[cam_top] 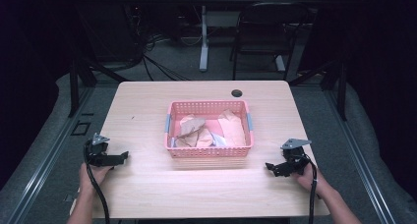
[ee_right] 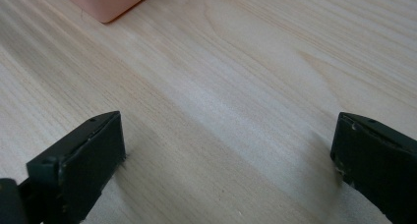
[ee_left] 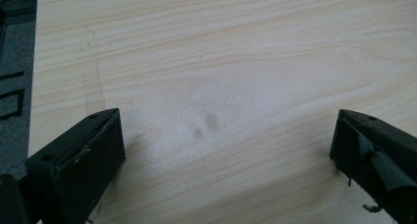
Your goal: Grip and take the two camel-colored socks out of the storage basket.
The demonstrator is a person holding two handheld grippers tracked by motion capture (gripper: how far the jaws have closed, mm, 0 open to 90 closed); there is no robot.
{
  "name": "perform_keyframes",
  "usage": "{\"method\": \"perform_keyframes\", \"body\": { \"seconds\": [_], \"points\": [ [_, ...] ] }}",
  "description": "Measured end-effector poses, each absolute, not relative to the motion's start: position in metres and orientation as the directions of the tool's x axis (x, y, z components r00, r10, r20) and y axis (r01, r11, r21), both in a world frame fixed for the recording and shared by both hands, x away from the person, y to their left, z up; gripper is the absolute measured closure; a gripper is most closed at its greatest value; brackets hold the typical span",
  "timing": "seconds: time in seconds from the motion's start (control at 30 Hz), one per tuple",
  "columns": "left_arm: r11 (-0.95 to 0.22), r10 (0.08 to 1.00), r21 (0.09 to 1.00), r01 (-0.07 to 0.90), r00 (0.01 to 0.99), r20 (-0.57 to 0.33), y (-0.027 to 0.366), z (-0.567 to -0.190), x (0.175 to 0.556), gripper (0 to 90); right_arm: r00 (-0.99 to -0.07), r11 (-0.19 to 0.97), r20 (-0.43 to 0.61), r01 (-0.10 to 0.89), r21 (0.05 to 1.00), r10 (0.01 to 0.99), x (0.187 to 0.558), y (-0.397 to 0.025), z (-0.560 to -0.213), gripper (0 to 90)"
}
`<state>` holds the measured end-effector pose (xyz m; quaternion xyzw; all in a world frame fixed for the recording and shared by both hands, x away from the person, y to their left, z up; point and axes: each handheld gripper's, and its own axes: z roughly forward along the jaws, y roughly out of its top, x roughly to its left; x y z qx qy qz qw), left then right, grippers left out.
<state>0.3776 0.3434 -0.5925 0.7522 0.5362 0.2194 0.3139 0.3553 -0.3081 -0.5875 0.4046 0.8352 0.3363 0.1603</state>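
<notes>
Both grippers rest on the tabletop [cam_top: 147,184], jaws wide open and empty: left gripper [cam_top: 123,156], right gripper [cam_top: 269,167]. Pink basket [cam_top: 209,153] of crumpled paper [cam_top: 193,128] sits mid-table between them, apart from each.

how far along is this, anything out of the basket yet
Nothing looks done: the crumpled brown paper pieces all lie inside the pink basket, and the table around it holds nothing taken out. Nothing is in hand either; the left tongs and right tongs rest open on the wood either side of the basket. All the handling of the paper seems left to do.
</notes>
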Motion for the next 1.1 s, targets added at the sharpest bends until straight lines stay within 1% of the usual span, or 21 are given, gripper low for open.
{"method": "perform_keyframes", "body": {
  "seconds": [0.47, 0.67, 0.8, 0.9, 1.1],
  "points": [
    [-0.235, 0.942, 0.694, 0.68, 0.335, -0.009, 0.344, -0.591, 0.38, 0.0, -0.62, 0.449, 0.0, 0.569, 0.689, 0.785, 0.355, -0.308, -0.587, 0.0],
    [-0.239, 0.94, 0.69, 0.683, 0.342, -0.013, 0.343, -0.578, 0.383, 0.0, -0.62, 0.449, 0.0, 0.569, 0.689, 0.785, 0.355, -0.308, -0.587, 0.0],
    [-0.24, 0.934, 0.68, 0.693, 0.356, -0.034, 0.34, -0.569, 0.385, 0.0, -0.62, 0.45, -0.001, 0.569, 0.689, 0.785, 0.355, -0.308, -0.587, 0.0],
    [-0.232, 0.931, 0.689, 0.686, 0.362, -0.047, 0.337, -0.559, 0.385, 0.0, -0.62, 0.45, 0.0, 0.569, 0.688, 0.785, 0.355, -0.308, -0.587, 0.0],
    [-0.25, 0.924, 0.686, 0.683, 0.38, -0.042, 0.335, -0.545, 0.387, 0.2, -0.62, 0.45, -0.001, 0.569, 0.689, 0.785, 0.355, -0.308, -0.587, 0.0]
  ]
}}
